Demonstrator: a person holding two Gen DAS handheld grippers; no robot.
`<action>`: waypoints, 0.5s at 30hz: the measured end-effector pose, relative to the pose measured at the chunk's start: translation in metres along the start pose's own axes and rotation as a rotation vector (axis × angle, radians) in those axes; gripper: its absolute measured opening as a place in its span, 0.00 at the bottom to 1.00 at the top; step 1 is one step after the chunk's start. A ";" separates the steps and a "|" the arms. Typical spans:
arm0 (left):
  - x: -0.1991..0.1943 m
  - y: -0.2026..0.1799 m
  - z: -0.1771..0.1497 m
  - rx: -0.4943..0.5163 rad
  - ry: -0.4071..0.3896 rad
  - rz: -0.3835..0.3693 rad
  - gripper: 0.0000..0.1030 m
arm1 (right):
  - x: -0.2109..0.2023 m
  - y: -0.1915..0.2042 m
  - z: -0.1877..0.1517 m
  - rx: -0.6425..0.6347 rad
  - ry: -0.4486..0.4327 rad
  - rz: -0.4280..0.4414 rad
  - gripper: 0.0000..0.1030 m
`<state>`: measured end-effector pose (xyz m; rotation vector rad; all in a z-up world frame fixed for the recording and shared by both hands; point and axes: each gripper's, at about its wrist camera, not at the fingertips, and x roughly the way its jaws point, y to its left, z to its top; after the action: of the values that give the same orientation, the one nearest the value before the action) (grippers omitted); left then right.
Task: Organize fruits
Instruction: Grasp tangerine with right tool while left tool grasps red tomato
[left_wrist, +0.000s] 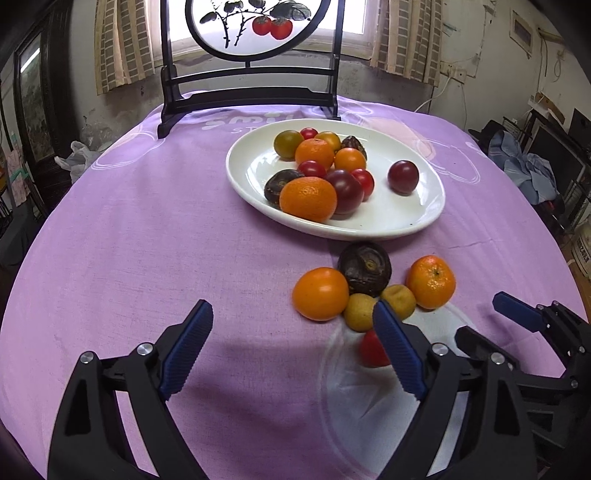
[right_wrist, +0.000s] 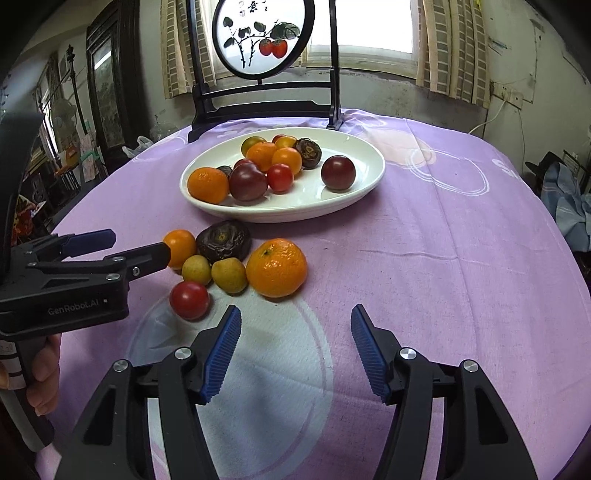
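Observation:
A white oval plate (left_wrist: 406, 218) (right_wrist: 314, 206) holds several tomatoes, mandarins and dark fruits. In front of it on the purple cloth lie an orange tomato (left_wrist: 320, 293) (right_wrist: 181, 247), a dark wrinkled fruit (left_wrist: 365, 267) (right_wrist: 223, 245), a mandarin (left_wrist: 430, 281) (right_wrist: 276, 267), two small yellow fruits (left_wrist: 358, 312) (right_wrist: 229, 275) and a red tomato (left_wrist: 371, 349) (right_wrist: 189, 300). My left gripper (left_wrist: 295, 350) (right_wrist: 139, 243) is open and empty, its right finger just beside the loose pile. My right gripper (right_wrist: 295, 350) (left_wrist: 491, 325) is open and empty, short of the mandarin.
A dark wooden stand with a round painted screen (left_wrist: 251, 92) (right_wrist: 264, 92) rises at the table's far edge behind the plate. A hand (right_wrist: 40, 373) holds the left gripper's handle. Cluttered furniture surrounds the round table. Bare cloth lies left and right of the fruit.

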<state>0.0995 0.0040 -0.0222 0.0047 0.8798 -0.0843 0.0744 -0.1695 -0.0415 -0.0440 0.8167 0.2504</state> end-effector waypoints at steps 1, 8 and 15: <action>0.000 -0.001 0.000 0.003 0.000 -0.002 0.83 | 0.001 0.001 0.000 -0.006 0.003 -0.001 0.61; 0.005 -0.002 -0.002 0.004 0.030 0.003 0.83 | 0.018 0.001 -0.002 -0.009 0.075 -0.002 0.61; 0.009 -0.008 -0.003 0.023 0.057 -0.027 0.83 | 0.037 0.011 0.011 -0.104 0.091 -0.051 0.61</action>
<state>0.1024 -0.0044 -0.0302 0.0169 0.9361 -0.1206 0.1039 -0.1495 -0.0603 -0.1750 0.8911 0.2442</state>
